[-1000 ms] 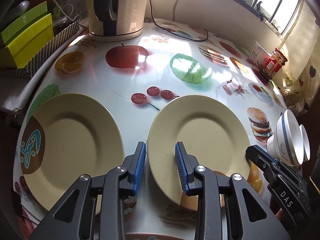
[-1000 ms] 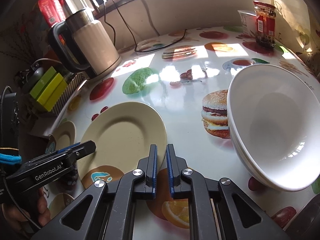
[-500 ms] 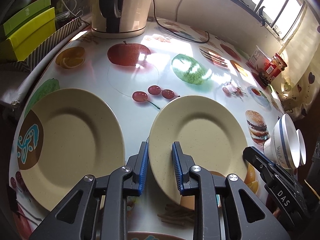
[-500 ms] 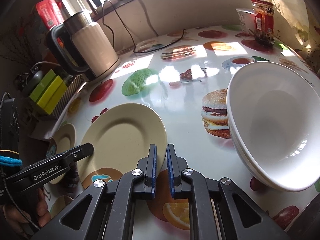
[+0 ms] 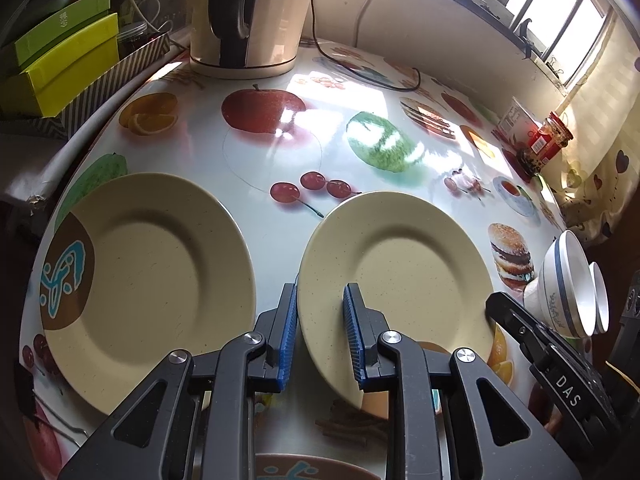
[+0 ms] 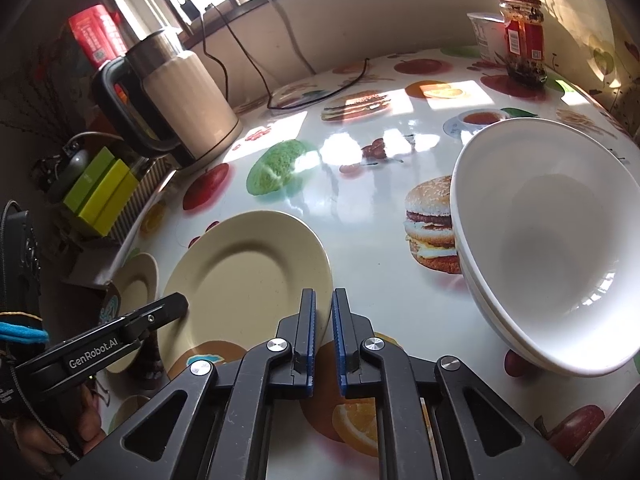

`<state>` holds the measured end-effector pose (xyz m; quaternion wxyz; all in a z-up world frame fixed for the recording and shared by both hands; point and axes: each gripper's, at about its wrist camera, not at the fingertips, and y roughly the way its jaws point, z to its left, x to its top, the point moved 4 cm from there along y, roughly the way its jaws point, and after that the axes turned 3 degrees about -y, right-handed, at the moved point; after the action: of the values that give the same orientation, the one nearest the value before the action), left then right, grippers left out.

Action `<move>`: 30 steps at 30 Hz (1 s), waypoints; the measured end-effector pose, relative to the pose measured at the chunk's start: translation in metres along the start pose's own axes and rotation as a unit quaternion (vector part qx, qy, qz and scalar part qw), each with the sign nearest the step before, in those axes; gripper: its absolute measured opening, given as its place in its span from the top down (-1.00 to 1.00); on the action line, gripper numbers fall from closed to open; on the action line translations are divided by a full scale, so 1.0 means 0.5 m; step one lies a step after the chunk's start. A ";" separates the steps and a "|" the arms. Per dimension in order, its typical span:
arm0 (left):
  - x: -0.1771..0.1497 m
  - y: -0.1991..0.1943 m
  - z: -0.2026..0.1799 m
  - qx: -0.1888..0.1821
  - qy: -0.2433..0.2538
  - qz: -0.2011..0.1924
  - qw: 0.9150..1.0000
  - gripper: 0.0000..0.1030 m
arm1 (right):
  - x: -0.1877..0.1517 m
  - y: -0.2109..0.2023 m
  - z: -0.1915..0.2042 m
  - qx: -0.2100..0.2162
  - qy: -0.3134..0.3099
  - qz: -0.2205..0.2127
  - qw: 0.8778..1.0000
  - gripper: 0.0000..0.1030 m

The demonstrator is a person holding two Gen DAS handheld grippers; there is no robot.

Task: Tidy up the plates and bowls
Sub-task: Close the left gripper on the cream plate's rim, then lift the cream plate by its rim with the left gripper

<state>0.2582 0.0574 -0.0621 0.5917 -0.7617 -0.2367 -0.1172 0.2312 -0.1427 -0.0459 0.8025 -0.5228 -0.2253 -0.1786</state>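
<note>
**Two grips near one plate rim, with the bowls perched close by**

Left wrist view first: my left gripper (image 5: 318,336) straddles the near-left rim of the right-hand plate (image 5: 404,280), one blue pad outside the edge and one over the plate's face. I can't tell from here whether the pads actually bite the rim or only bracket it. The other plate (image 5: 148,264) lies flat just to its left, apart from it, on the fruit-print table (image 5: 280,216).

On the right wrist view, my right gripper (image 6: 325,324) has its jaws drawn nearly together at the same plate's (image 6: 248,276) near-right edge. The rim runs behind the left pad, but I see nothing clearly pinched in the slit, so I read it as clenched on nothing. The stacked white bowls (image 6: 556,240) sit tilted just right of it, the inner one nested in the outer.

My worries, as judgements only:
- If the left grip is shallow, lifting the plate by one edge could let it pivot and slide out, clattering onto the table or the neighbouring plate.
- Both tools crowd one plate; moving either carelessly could knock the plate sideways against the other tool.
- The bowls look precariously angled. A sweep of my right tool, or of the plate itself, toward them could tip the stack.
- The table is glossy, so anything nudged will likely skate rather than stay.
</note>
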 end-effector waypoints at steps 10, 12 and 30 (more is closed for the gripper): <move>-0.005 -0.029 0.003 -0.003 -0.001 -0.011 1.000 0.53 | -0.001 -0.020 0.011 0.007 -0.001 -0.009 1.000 0.83; -0.008 -0.039 0.004 -0.003 -0.001 -0.015 1.000 0.53 | -0.002 -0.028 0.014 0.009 -0.002 -0.011 1.000 0.83; -0.053 -0.057 0.002 0.010 0.002 -0.016 1.000 0.74 | -0.025 -0.081 0.056 0.022 -0.041 -0.025 0.999 0.95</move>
<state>0.2211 0.0576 -0.0505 0.5982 -0.7515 -0.2482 -0.1258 0.1945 -0.1320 -0.0122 0.7991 -0.5062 -0.2749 -0.1723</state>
